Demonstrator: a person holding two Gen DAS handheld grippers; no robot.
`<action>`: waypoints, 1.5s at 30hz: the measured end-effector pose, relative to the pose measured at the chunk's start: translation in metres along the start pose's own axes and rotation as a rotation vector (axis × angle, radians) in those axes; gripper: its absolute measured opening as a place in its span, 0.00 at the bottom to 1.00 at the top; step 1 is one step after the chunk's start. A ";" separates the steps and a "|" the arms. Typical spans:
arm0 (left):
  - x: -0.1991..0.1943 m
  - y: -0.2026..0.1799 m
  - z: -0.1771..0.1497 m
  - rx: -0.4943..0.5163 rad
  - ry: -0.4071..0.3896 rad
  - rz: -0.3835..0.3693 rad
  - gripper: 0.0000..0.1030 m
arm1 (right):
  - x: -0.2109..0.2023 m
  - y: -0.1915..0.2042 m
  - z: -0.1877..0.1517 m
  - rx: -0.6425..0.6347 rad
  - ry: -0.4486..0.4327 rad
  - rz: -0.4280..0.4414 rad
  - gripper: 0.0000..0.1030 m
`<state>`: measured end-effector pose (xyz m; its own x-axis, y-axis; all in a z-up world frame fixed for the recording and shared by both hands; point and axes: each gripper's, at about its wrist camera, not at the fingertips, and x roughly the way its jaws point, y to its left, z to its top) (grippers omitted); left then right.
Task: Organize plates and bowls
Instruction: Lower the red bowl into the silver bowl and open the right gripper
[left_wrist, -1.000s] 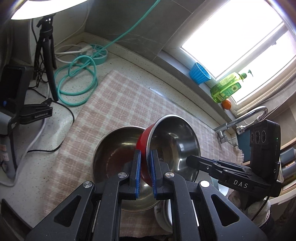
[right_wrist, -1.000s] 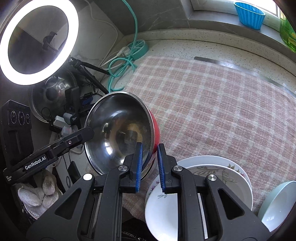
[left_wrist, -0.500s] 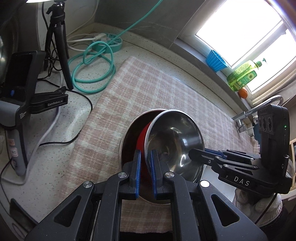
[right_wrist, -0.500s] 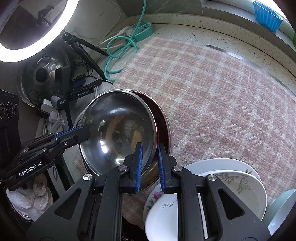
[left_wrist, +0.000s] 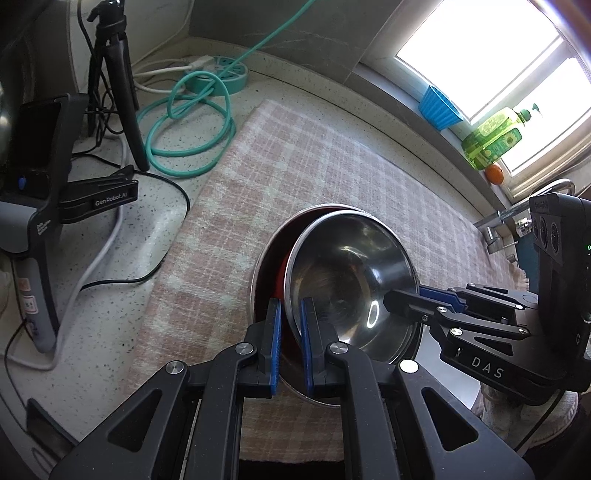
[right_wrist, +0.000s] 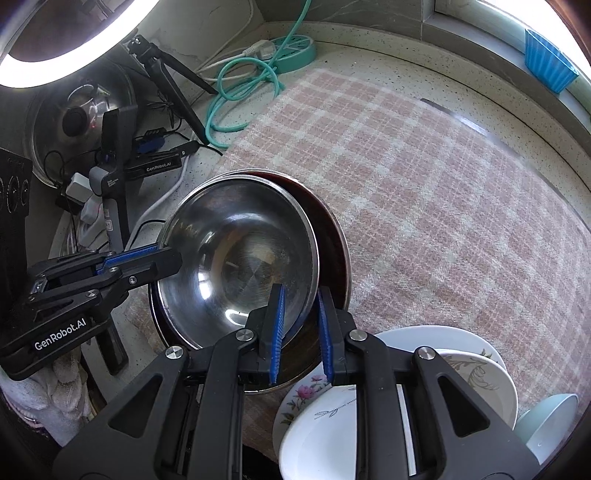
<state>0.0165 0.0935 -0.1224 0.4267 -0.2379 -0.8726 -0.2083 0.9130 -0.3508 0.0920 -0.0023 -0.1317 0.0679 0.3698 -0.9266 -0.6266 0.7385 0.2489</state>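
Now that the red-sided bowl (left_wrist: 343, 280) has sunk into the larger steel bowl (right_wrist: 332, 240) on the near tabletop, right gripper (right_wrist: 300, 326) opens; left gripper (left_wrist: 290, 341) still clamps the rim: nesting nearly done.

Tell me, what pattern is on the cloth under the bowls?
A pink-and-cream plaid check on the cloth, clearest in the right wrist view.

At frame center a red-sided steel bowl (right_wrist: 240, 266) sits tilted inside a larger steel bowl (right_wrist: 332, 240) on the pink checked cloth (right_wrist: 424, 192). The right gripper (right_wrist: 299, 325), bottom center, has its blue pads spread either side of the inner bowl's rim. The left gripper (right_wrist: 162, 258) reaches in from the left edge, pinching the opposite rim. White plates (right_wrist: 461, 362) are stacked at lower right.
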 end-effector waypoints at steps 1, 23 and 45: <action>0.001 0.000 0.000 0.000 0.003 0.001 0.08 | 0.000 0.001 0.000 -0.004 0.001 0.000 0.23; -0.006 0.000 0.001 0.001 -0.001 0.006 0.13 | -0.013 -0.002 0.006 0.033 -0.017 0.073 0.45; -0.031 -0.044 0.010 0.085 -0.085 -0.016 0.67 | -0.090 -0.073 -0.015 0.225 -0.199 0.116 0.82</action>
<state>0.0211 0.0639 -0.0761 0.5034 -0.2267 -0.8338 -0.1270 0.9351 -0.3310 0.1195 -0.0980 -0.0706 0.1706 0.5451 -0.8208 -0.4532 0.7831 0.4259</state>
